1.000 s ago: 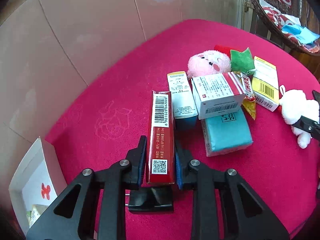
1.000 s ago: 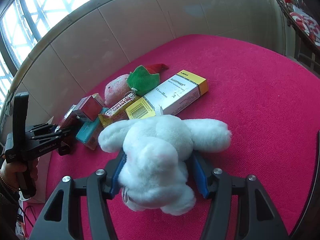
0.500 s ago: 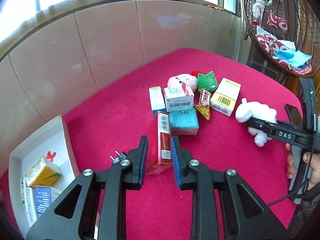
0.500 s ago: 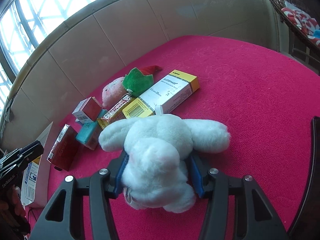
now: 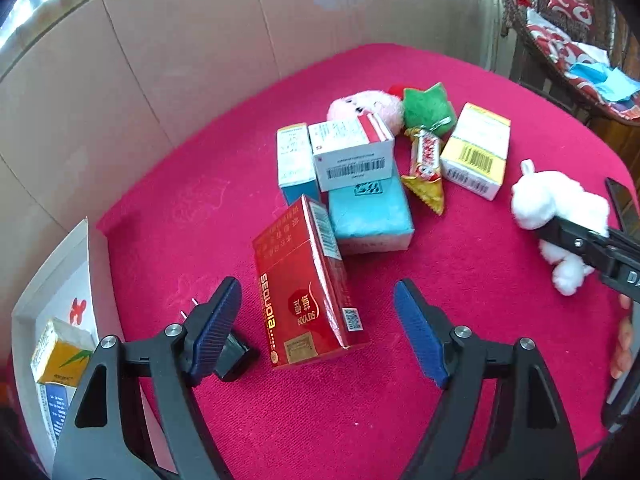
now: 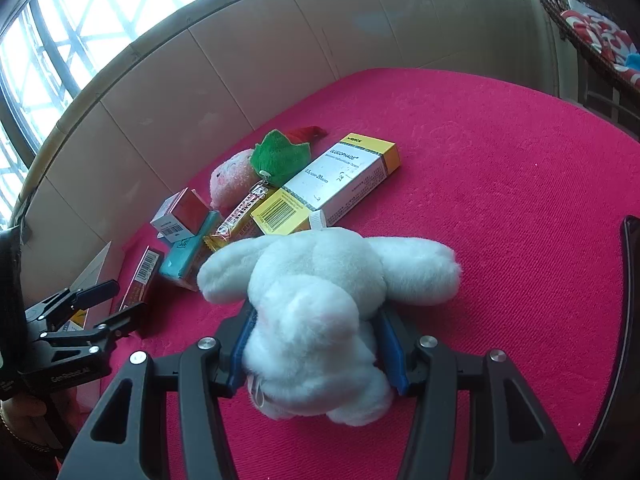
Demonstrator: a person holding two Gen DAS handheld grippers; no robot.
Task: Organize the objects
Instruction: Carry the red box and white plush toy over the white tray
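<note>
Your left gripper (image 5: 318,328) fingers are spread, the red box (image 5: 306,280) free between them; your right gripper (image 6: 316,346) clamps the white plush rabbit (image 6: 320,308), apparently for sorting.

red box (image 5: 304,284) and maybe black plug (image 5: 236,354) crowd left fingers (image 5: 214,326).

White plush rabbit (image 6: 316,312) between hand-held gripper (image 6: 318,350) fingers

Glossy printed cardboard of the red carton (image 5: 306,280), fluffy white pile of the plush rabbit (image 6: 320,300), shiny foil candy wrapper (image 5: 426,164), and ribbed blue pads (image 5: 420,336) above a rough-napped magenta cloth counter (image 6: 500,160).
</note>
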